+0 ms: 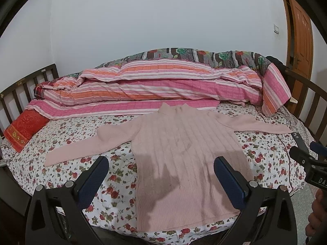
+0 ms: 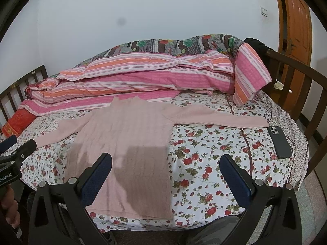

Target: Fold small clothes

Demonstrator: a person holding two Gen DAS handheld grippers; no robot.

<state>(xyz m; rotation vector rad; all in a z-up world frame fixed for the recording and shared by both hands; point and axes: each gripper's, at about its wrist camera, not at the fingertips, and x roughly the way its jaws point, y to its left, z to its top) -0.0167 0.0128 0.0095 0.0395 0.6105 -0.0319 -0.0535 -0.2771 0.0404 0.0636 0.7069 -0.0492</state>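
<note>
Only the right wrist view shows the phone [image 2: 279,141], lying dark at right of frame on the floral sheet [image 2: 204,159], and a trouser leg at the bottom edge. The left wrist view alone shows the whole left sleeve and more of the red pillow [image 1: 24,127] at far left. The pink sweater [image 1: 184,159] lies flat, front up, sleeves spread, below the striped quilt [image 1: 153,85]. The left claw [image 1: 161,175] hovers with its jaws wide apart, framing the hem's left half, empty. The right claw [image 2: 165,175] also gapes wide and empty, the sweater's right edge between its fingers, touching nothing.
</note>
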